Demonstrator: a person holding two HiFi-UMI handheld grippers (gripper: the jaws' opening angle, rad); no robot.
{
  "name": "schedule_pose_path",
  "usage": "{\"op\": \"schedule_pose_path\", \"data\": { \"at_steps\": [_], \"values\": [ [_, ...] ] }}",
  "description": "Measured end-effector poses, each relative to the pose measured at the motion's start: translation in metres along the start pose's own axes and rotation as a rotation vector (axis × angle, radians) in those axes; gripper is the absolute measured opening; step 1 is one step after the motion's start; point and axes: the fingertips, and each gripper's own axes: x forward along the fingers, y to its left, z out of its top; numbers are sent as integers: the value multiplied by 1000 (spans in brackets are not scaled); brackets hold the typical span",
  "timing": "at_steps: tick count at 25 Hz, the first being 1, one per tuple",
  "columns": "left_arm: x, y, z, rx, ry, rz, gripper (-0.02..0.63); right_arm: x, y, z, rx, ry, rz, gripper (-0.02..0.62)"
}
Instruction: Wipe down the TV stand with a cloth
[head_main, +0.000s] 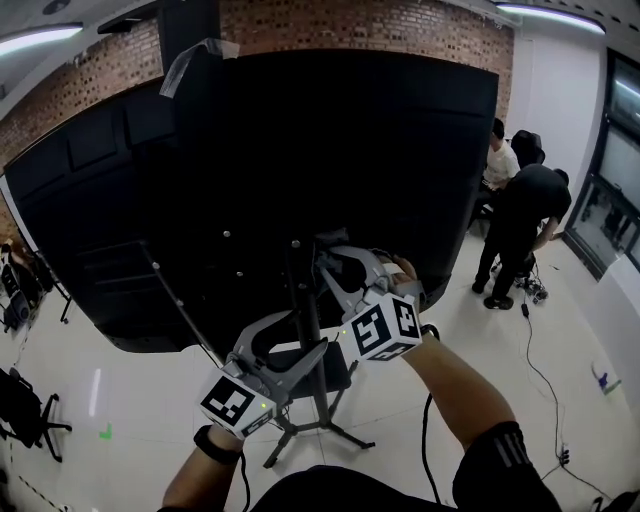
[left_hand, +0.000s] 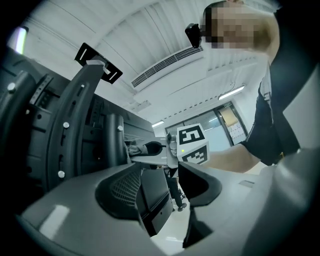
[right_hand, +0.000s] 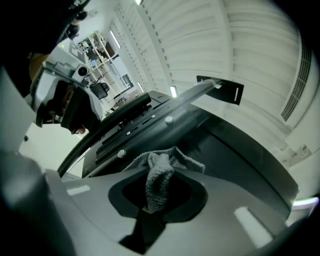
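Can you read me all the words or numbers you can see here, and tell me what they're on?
No words or numbers can be read here.
The cube on the left claw and the cube on the right claw: only black-and-white square patterns, no letters.
The cloth in the right claw: no print showing.
The sheets far off in the left gripper view: too small and blurred to read.

The pale, glossy floor (head_main: 140, 400) carried the TV stand (head_main: 322, 415), its splayed black legs resting near the middle. A black cable (head_main: 546, 388) trailed across the right side. 1 black chair (head_main: 25, 412) stood at the left edge.
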Motion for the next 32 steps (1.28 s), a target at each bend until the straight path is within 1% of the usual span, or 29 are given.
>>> {"op": "schedule_pose_path", "data": {
  "at_steps": [3, 7, 17, 23, 25, 27, 29, 32],
  "values": [
    [-5, 4, -6, -11, 14, 21, 258, 7, 4, -12, 18, 14, 6, 54],
    [-4, 7, -9, -21, 20, 33, 258, 0, -7, -26, 21, 24, -23, 54],
    [32, -16, -13, -30, 14, -23, 258, -48, -56, -96, 69, 134, -132, 54],
    [39, -26, -14, -28, 13, -38, 258, -67, -75, -120, 98, 191, -179, 54],
    [35, -25, -13, -25, 12, -34, 258, -72, -78, -116, 119, 180, -186, 54],
    [28, -21, -11, -21, 9, -25, 258, -73, -78, -100, 135, 143, -185, 54],
    [17, -14, -9, -13, 3, -12, 258, -72, -75, -76, 130, 96, -178, 54],
    [-5, -1, -6, -10, 2, 13, 258, -67, -69, -26, 100, 30, -165, 54]
  ]
}}
